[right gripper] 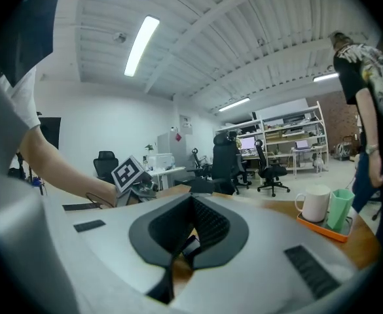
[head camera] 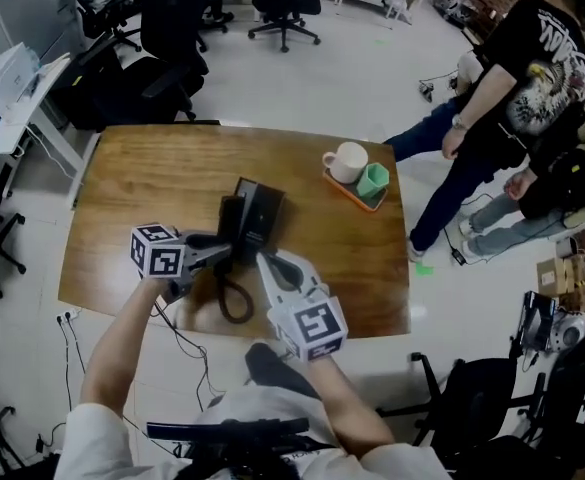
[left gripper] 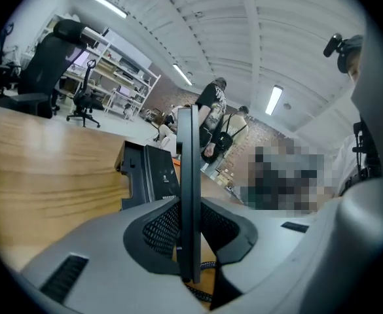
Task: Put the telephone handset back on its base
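Note:
The black telephone base (head camera: 263,206) lies in the middle of the wooden table (head camera: 142,183). My left gripper (head camera: 227,251) is shut on the black handset (head camera: 232,220), held just left of the base and over its left edge. In the left gripper view the handset (left gripper: 188,149) stands edge-on between the pads, with the base (left gripper: 148,175) behind it. The coiled cord (head camera: 234,303) loops down toward the table's near edge. My right gripper (head camera: 264,261) is shut with nothing in it, just below the base; in its own view the jaws (right gripper: 192,201) meet.
An orange tray (head camera: 357,194) at the table's far right carries a white mug (head camera: 347,161) and a green cup (head camera: 374,179). A person in black (head camera: 517,78) stands right of the table, another sits behind. Office chairs (head camera: 282,3) and desks stand beyond.

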A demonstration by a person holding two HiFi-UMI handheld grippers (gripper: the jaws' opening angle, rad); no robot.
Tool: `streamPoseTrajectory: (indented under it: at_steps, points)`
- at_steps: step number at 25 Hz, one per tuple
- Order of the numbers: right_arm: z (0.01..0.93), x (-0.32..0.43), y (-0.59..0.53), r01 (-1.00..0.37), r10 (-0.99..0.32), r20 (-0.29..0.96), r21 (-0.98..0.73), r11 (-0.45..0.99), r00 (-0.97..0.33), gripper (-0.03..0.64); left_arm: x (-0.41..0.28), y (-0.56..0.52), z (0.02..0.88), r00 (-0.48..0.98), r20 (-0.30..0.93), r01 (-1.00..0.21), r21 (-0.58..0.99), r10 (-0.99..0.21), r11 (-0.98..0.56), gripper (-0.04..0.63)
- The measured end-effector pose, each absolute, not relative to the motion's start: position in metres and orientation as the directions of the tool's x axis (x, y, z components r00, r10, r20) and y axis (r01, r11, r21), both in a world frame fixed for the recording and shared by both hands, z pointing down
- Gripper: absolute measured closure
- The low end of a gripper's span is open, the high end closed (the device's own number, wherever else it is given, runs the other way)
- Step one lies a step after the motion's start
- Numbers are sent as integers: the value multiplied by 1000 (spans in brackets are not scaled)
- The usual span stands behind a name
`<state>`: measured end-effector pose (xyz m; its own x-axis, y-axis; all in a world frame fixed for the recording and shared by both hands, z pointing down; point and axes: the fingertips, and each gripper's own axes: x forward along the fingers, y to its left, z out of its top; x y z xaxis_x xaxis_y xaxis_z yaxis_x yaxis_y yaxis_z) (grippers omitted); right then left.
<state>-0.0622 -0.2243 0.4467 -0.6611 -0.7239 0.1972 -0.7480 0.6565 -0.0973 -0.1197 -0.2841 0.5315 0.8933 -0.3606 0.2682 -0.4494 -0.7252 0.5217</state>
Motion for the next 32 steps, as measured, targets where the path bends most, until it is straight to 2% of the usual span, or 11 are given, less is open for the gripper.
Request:
streamPoseTrajectory:
  at_steps: [7, 19, 32]
  points:
    - [461, -66, -249, -741, -707, 232, -124, 660, -668, 612, -127, -316, 556, 927, 243, -374, 632, -284, -679, 525]
    - [477, -66, -276, -708, -666, 260, -123, 695, -699, 612, -121, -345, 579, 960, 263, -262, 737, -92, -623, 525]
    - [483, -64, -285, -705, -655, 281, -135, 697, -701, 612, -113, -351, 592, 975, 214, -154, 837, 56, -526, 525]
